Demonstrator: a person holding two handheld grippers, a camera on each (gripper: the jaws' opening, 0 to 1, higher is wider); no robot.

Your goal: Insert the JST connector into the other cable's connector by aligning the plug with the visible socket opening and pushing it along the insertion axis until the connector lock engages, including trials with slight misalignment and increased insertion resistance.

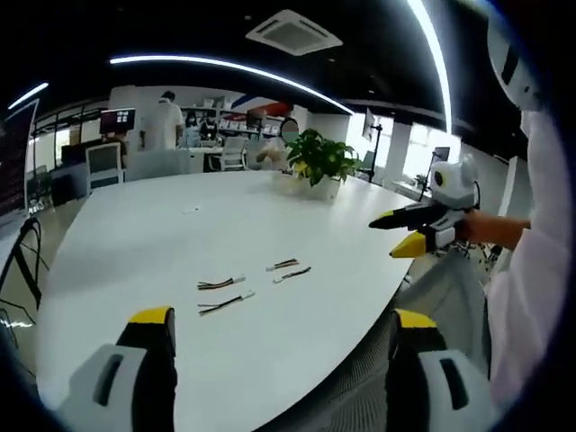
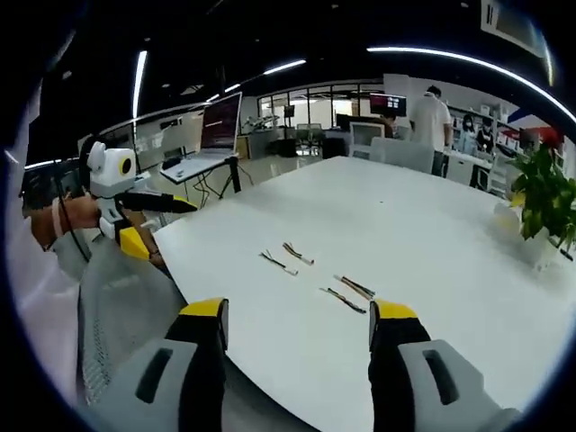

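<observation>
4 short cables are laid on a white table (image 1: 135,243), grouped in 2 pairs near the table's edge. In the left gripper view, 1 pair is formed by a cable (image 1: 221,283) and another cable (image 1: 225,303) lying just beside each other, and the second pair, a cable (image 1: 283,265) and a cable (image 1: 292,274), is set a little farther off. In the right gripper view the same 4 are seen: 2 cables (image 2: 279,262) (image 2: 298,253) farther away and 2 cables (image 2: 343,300) (image 2: 356,287) nearer the jaws. Each cable is seen with dark wires and a pale connector at 1 end; finer detail cannot be told. All 4 are left lying flat on the table, none touched by a gripper.

The left gripper (image 1: 283,328) is held above the table edge with its 2 yellow-tipped jaws spread wide apart and nothing between them. The right gripper (image 2: 299,315) is likewise held with its jaws wide apart, nothing gripped, the nearer pair of cables seen between the tips but well beyond them.

The right gripper is also seen from the side in the left gripper view, held off the table's edge in a hand (image 1: 490,229).

1 potted plant (image 1: 319,162) is stood at the far side of the table. Several people are seen at desks in the background.
</observation>
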